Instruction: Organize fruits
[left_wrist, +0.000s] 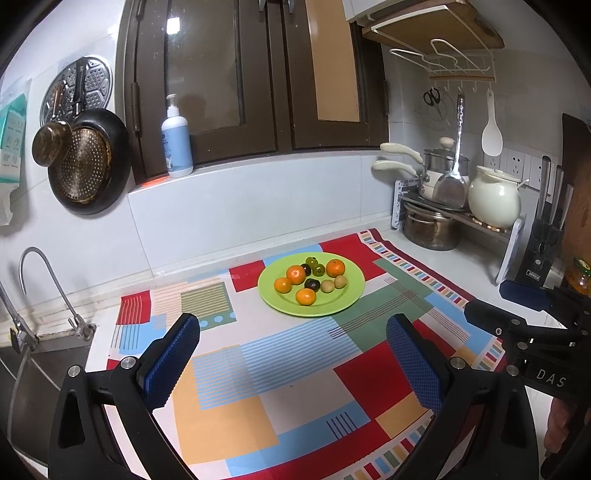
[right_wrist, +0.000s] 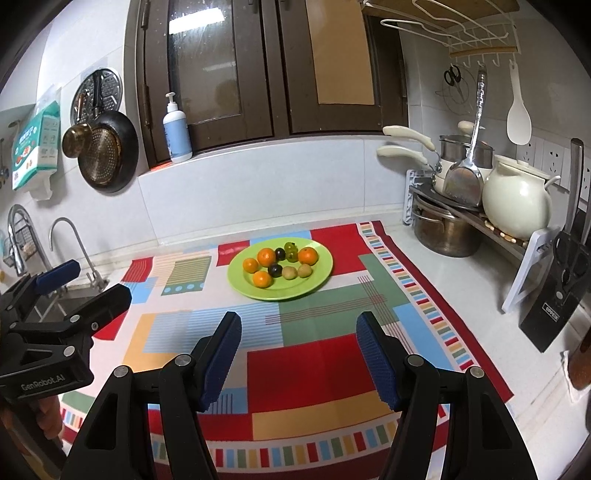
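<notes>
At the far left, a steel sink (left_wrist: 44, 354) with a curved chrome tap (left_wrist: 48, 280) is seen, and a dark round pan (left_wrist: 90, 162) is hung on the white tiled wall above it. A white and blue pump bottle (left_wrist: 176, 144) is stood on the sill of the brown-framed window (left_wrist: 255, 74).

The left gripper (left_wrist: 293, 354) is held above the near part of a multicoloured patchwork cloth (left_wrist: 295, 369) spread on the counter; its blue-padded fingers (left_wrist: 173, 358) are spread wide with nothing between them. The right gripper (right_wrist: 299, 354) is held beside it, its jaws likewise parted and empty over the cloth.

A round lime-green plate (left_wrist: 343, 299) is found at twelve o'clock from both grippers, well apart from them, on the far part of the cloth. On it, four small orange mandarins (left_wrist: 296, 274) are placed: three at the nine, ten and six o'clock parts of the plate and one at two o'clock. Two dark purple round fruits (left_wrist: 312, 284), green grapes (left_wrist: 318, 269) and two small tan round fruits (left_wrist: 327, 285) are gathered at the centre, touching one another.

At two o'clock from the plate, a white rack (left_wrist: 513, 251) with steel pots (left_wrist: 432, 229) and a cream ceramic pot (left_wrist: 495, 201) is stood. A black knife block (left_wrist: 543, 251) is set at the far right.
</notes>
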